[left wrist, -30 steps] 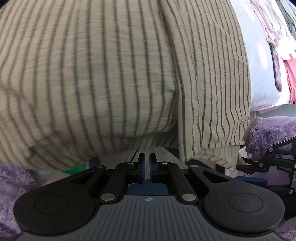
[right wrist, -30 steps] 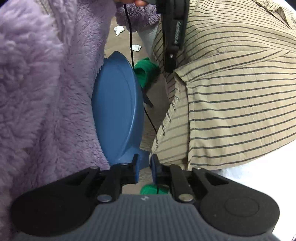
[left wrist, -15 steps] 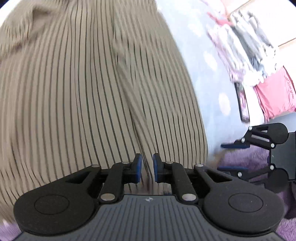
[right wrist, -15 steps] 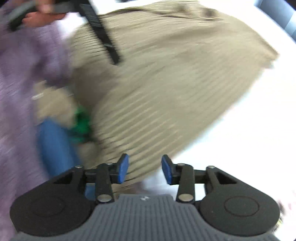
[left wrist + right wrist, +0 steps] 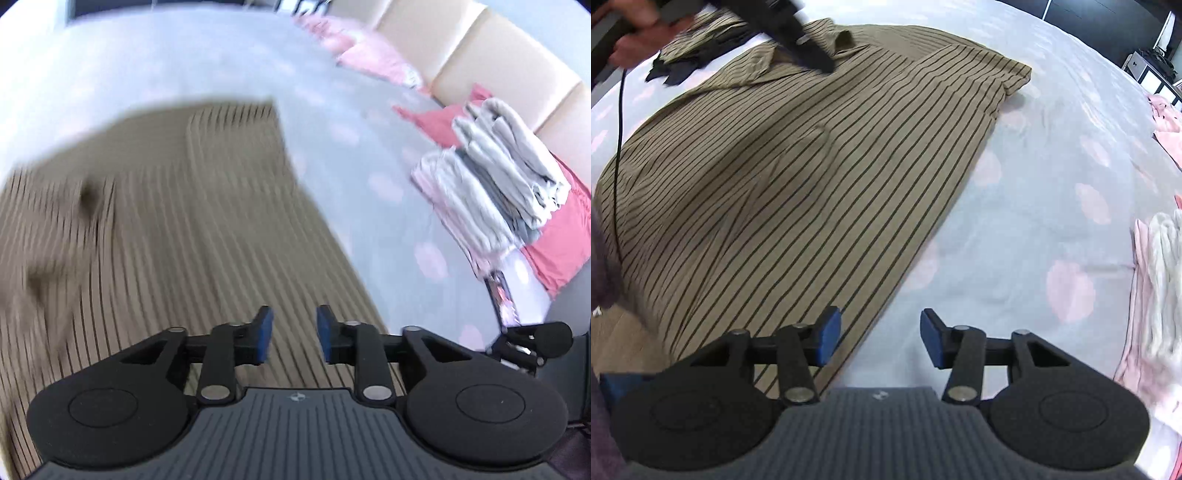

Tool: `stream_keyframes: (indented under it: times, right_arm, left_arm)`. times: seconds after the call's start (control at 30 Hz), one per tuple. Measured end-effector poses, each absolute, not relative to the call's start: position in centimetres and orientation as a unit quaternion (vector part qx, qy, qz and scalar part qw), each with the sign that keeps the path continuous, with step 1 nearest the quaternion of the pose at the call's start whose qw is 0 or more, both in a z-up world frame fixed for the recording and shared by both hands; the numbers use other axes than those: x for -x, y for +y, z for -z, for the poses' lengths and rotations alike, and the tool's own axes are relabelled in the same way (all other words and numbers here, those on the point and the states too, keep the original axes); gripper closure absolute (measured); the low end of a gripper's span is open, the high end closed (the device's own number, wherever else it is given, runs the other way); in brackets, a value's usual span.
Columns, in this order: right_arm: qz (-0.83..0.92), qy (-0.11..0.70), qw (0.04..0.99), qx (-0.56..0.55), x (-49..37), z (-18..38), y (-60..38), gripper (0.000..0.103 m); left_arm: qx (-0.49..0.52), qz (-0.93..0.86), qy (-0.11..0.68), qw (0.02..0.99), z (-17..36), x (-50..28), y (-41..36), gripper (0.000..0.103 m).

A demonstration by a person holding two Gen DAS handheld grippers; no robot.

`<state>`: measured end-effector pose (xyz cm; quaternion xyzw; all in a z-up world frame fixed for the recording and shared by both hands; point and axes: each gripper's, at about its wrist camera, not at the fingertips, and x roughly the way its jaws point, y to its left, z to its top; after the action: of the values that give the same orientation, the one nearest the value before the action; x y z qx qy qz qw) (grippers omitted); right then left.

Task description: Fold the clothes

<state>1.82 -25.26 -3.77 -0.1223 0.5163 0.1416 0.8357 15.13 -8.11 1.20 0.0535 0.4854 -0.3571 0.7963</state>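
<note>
Striped shirt [image 5: 798, 177] flat — right edge borders bare bedsheet [image 5: 1015, 229].

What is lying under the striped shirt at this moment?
The striped shirt lies spread on a pale bedsheet with pink spots. A dark garment pokes out from beneath its collar end. Whatever else is beneath the shirt is covered.

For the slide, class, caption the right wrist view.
Right tool, empty and opening, above a striped shirt spread flat on a pink-spotted sheet.
</note>
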Motion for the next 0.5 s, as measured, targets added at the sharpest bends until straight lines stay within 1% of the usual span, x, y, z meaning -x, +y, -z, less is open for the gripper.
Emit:
stream_keyframes:
  times: [0.1,0.17,0.3,0.33,0.4,0.43,0.47,0.5]
  right_arm:
    - [-0.123,0.512,0.842,0.116,-3.0,4.1,-26.0,0.049]
    - [-0.106,0.517,0.842,0.111,-4.3,4.7,-26.2,0.045]
    - [-0.089,0.533,0.833,0.115,-6.2,5.4,-26.8,0.043]
    - [-0.088,0.537,0.831,0.117,-6.7,5.5,-27.2,0.040]
    - [-0.087,0.541,0.827,0.127,-8.2,6.2,-26.9,0.038]
    - [-0.088,0.539,0.827,0.136,-8.5,6.2,-26.8,0.036]
    - [-0.087,0.537,0.826,0.144,-8.9,6.2,-26.8,0.034]
    - [-0.087,0.535,0.826,0.152,-9.3,6.2,-26.7,0.032]
  left_arm:
    - [-0.062,0.362,0.464,0.806,-1.4,-18.2,-10.1,0.075]
    - [-0.069,0.367,0.453,0.809,-1.1,-20.3,-11.6,0.075]
    - [-0.109,0.374,0.434,0.813,-0.6,-24.0,-14.8,0.074]
    - [-0.120,0.375,0.429,0.813,-0.5,-24.9,-15.6,0.073]
    - [-0.140,0.378,0.419,0.814,-0.2,-26.7,-17.2,0.070]
    - [-0.146,0.380,0.413,0.814,-0.2,-27.6,-17.9,0.064]
    - [-0.151,0.382,0.408,0.815,-0.1,-28.5,-18.6,0.062]
    - [-0.159,0.383,0.401,0.817,-0.1,-29.3,-19.2,0.061]
